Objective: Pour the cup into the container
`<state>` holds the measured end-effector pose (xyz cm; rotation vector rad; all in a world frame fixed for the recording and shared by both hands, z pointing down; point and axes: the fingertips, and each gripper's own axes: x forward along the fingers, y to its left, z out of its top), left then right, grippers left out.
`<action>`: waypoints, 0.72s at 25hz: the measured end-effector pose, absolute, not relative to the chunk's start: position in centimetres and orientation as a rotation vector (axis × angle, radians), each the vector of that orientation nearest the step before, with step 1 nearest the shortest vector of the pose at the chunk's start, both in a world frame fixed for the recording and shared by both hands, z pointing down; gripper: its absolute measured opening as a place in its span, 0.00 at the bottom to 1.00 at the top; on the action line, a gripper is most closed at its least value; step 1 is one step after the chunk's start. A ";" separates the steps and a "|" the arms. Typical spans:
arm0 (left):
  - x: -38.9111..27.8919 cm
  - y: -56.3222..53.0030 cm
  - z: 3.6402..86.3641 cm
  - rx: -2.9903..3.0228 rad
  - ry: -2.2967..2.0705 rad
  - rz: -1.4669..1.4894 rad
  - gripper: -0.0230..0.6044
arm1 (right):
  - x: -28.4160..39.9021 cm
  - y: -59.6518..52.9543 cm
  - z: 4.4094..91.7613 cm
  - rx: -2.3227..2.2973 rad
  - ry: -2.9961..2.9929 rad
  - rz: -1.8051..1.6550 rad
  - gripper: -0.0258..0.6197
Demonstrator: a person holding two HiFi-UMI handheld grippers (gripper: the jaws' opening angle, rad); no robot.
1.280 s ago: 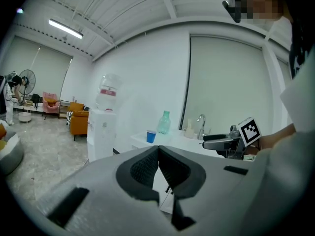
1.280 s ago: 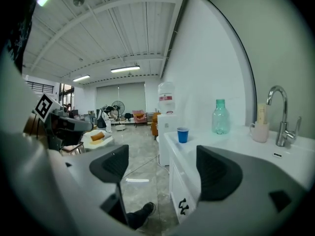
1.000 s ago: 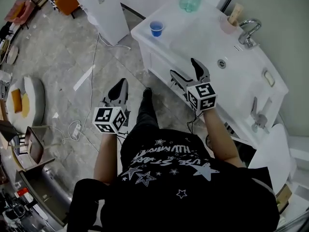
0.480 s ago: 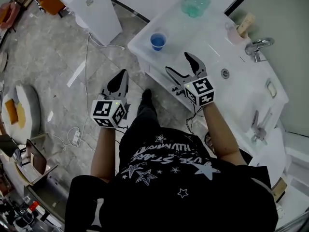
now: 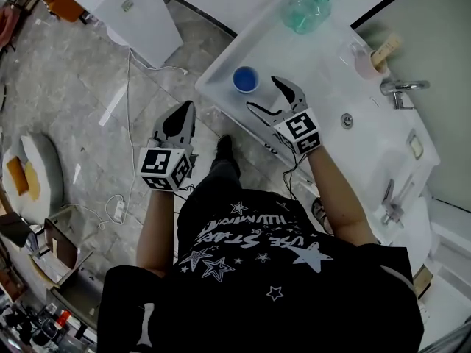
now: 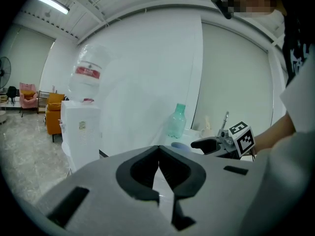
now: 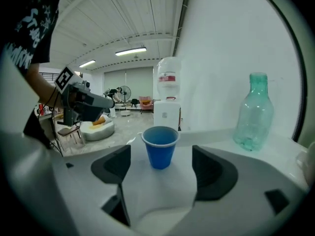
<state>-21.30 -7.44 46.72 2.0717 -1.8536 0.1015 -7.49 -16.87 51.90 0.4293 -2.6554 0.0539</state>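
Head view: the blue cup (image 5: pixel 245 79) stands upright near the front edge of the white counter (image 5: pixel 331 65), with the green-tinted bottle (image 5: pixel 313 6) well apart at its 1 o'clock. The right gripper (image 5: pixel 261 94) hovers over the counter just beside the cup, which sits at about its 10 o'clock. The left gripper (image 5: pixel 180 120) hangs off the counter above the floor. Left gripper view: the jaws are pressed tip to tip with nothing between them. Right gripper view: the jaws are spread wide and empty, the cup dead ahead at 12 o'clock and not yet between the pads. That cup looks like thin, light plastic that would buckle under a hard squeeze, and whether it holds liquid I can't tell. A gentle pinch at mid-wall looks safest.
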 end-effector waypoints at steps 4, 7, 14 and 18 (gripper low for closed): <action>-22.6 -8.4 47.2 2.046 -1.839 0.091 0.05 | -8.8 -17.5 53.2 0.390 -2.625 0.034 0.65; -23.3 -9.2 47.3 2.042 -1.833 0.087 0.05 | -9.7 -17.5 53.9 0.346 -2.605 0.029 0.65; -24.5 -10.7 48.0 2.046 -1.808 0.099 0.05 | -11.2 -18.3 55.0 0.329 -2.591 0.032 0.64; -25.1 -11.6 48.3 2.051 -1.780 0.115 0.05 | -11.8 -18.1 55.3 0.306 -2.592 0.036 0.64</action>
